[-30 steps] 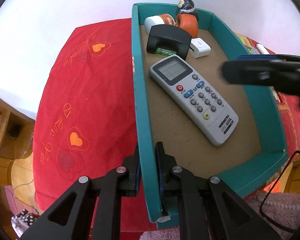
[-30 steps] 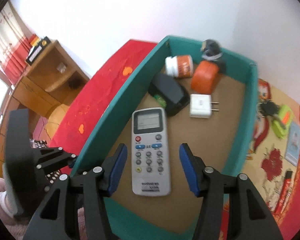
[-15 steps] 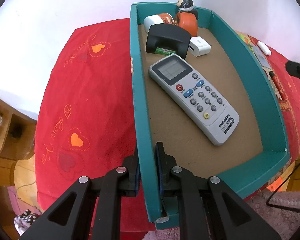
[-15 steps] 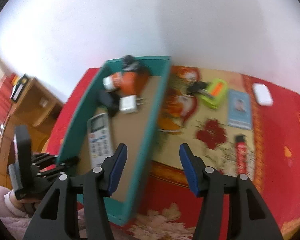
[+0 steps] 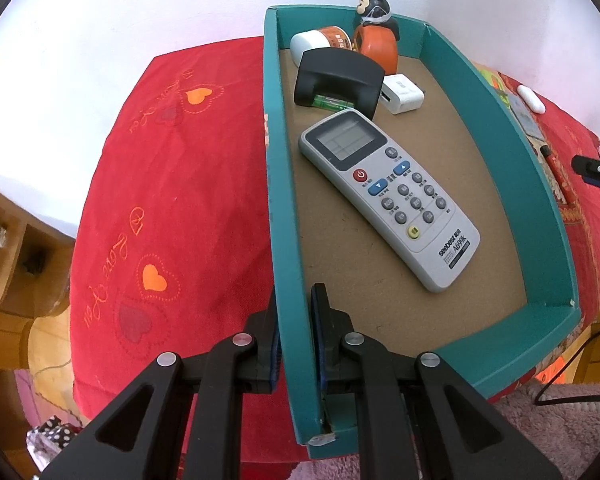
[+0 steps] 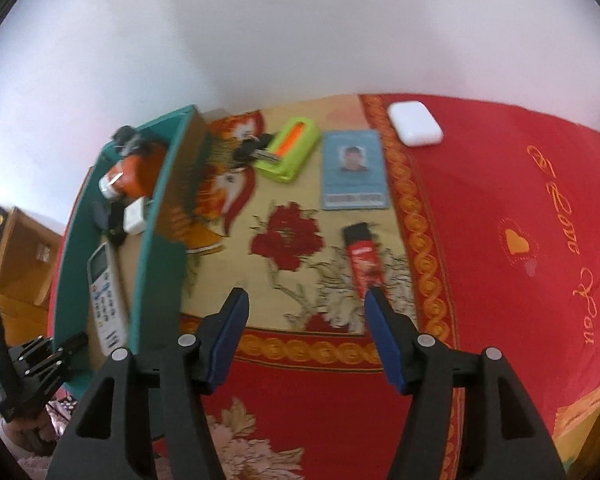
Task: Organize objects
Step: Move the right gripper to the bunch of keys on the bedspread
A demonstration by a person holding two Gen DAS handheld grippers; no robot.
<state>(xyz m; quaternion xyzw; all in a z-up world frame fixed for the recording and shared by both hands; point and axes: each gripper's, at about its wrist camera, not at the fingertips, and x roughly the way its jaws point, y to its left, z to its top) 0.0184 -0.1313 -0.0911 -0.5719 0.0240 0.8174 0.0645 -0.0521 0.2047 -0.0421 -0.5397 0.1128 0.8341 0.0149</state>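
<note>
My left gripper (image 5: pixel 296 320) is shut on the left wall of the teal box (image 5: pixel 276 184). In the box lie a grey remote (image 5: pixel 388 196), a black holder (image 5: pixel 340 76), a white charger (image 5: pixel 402 92), an orange jar (image 5: pixel 320 40) and an orange monkey toy (image 5: pixel 376 36). My right gripper (image 6: pixel 306 320) is open and empty above the patterned cloth. Ahead of it lie a red lighter (image 6: pixel 362 260), an ID card (image 6: pixel 354 170), a green case with keys (image 6: pixel 290 148) and a white earbud case (image 6: pixel 414 124). The box (image 6: pixel 156 216) is to its left.
The red cloth with hearts (image 5: pixel 172 208) covers the table. A wooden shelf (image 5: pixel 12 248) stands at the left. A black cable (image 5: pixel 572 380) and pink fabric lie near the front right edge. A white wall is behind.
My right gripper has swung right, from over the remote in the box to over the loose items on the cloth. The left gripper keeps its hold on the box wall.
</note>
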